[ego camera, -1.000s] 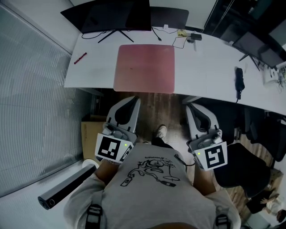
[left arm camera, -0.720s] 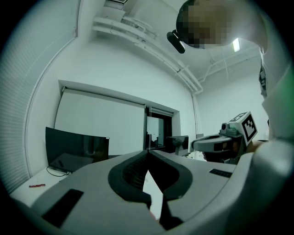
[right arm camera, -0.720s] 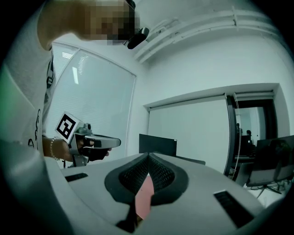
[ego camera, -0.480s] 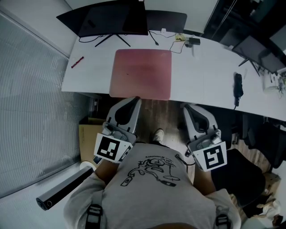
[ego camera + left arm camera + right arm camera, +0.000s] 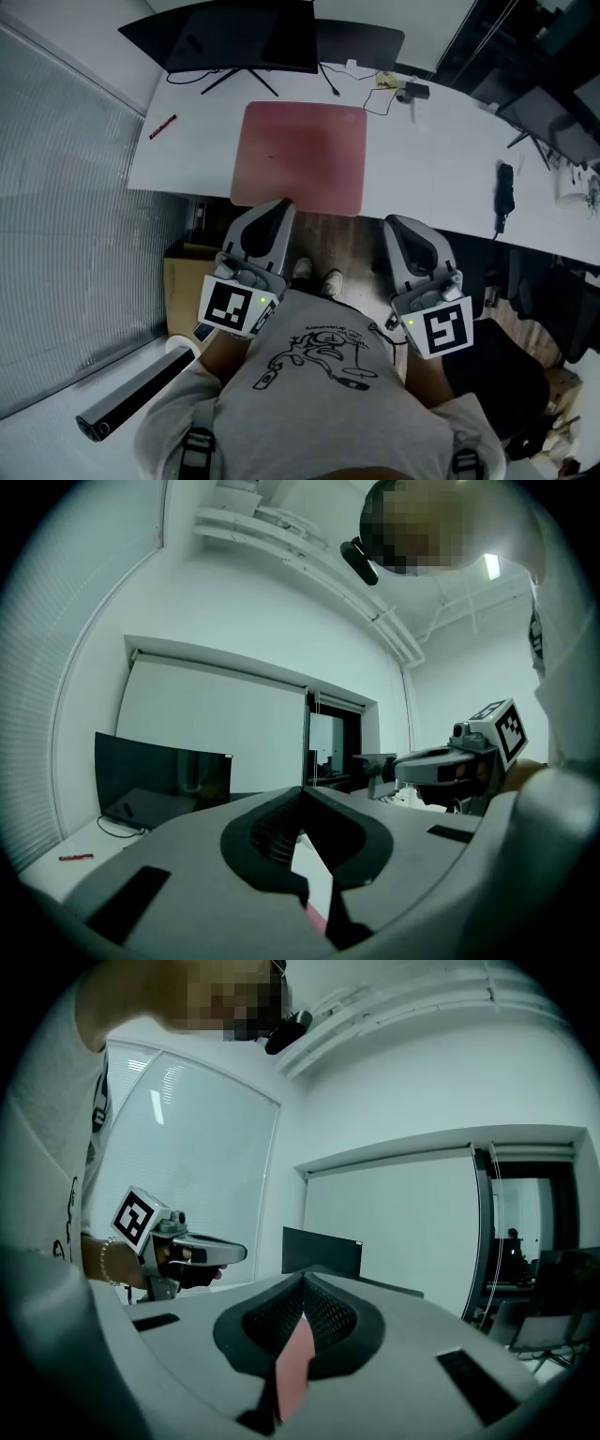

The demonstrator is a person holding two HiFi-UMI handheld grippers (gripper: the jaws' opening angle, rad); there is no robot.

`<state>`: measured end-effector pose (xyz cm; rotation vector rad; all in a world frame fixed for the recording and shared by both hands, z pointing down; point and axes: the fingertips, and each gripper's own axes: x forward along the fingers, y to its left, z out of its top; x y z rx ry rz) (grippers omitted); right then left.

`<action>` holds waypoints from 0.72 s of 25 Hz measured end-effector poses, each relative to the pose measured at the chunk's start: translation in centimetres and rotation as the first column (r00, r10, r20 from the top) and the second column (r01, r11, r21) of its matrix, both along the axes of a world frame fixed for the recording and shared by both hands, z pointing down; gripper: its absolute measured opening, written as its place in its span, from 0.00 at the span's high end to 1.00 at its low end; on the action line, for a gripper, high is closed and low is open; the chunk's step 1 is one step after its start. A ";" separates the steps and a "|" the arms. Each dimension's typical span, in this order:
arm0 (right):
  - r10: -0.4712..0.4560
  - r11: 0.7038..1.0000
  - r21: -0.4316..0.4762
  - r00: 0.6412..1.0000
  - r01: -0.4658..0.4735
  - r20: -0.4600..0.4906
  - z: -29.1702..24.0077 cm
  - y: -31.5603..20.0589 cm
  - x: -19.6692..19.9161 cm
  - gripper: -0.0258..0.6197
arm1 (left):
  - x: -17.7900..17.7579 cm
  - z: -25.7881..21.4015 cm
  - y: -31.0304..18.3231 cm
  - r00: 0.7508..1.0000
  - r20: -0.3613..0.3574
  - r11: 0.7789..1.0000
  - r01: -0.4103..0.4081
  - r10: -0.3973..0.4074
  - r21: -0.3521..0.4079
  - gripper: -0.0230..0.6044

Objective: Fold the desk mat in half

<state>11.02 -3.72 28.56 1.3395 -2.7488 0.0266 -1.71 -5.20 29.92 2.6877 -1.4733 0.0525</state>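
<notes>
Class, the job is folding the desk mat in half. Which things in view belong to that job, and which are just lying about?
Belongs to the job:
desk mat
left gripper
right gripper

Just lying about:
red pen
monitor
cables

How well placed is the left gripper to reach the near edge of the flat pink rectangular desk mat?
Probably yes: the left gripper, jaws shut, points at the desk mat close by its near edge, with nothing visible between them.

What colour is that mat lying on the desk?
The mat is a plain pinkish red with no pattern. The head view shows it best.
</notes>
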 end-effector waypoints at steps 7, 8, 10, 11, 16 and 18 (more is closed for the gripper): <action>0.021 1.000 -0.005 1.000 -0.021 -0.011 -0.2 -2.4 -3.0 0.95 | -3.1 0.3 -2.8 1.000 0.011 1.000 -0.021 0.021 -0.008 0.93; 0.025 1.000 -0.005 1.000 -0.025 -0.015 -0.2 -2.7 -3.4 0.95 | -3.6 0.2 -3.1 1.000 0.010 1.000 -0.024 0.024 -0.005 0.93; 0.034 0.999 -0.004 0.999 -0.034 -0.019 -0.3 -3.2 -4.3 0.95 | -4.5 0.2 -3.6 1.000 0.010 1.000 -0.028 0.028 -0.004 0.93; 0.038 0.999 -0.002 0.999 -0.038 -0.021 -0.3 -3.4 -4.7 0.95 | -4.9 0.3 -3.8 0.999 0.011 1.000 -0.030 0.030 -0.006 0.93; 0.048 0.999 0.001 0.998 -0.048 -0.030 -0.3 -4.1 -6.4 0.95 | -7.1 1.5 -4.6 0.999 0.020 0.999 -0.024 0.025 -0.025 0.93; 0.050 0.999 0.001 0.998 -0.050 -0.034 -0.3 -4.2 -7.1 0.95 | -8.1 2.4 -4.9 1.000 0.025 0.999 -0.016 0.017 -0.041 0.93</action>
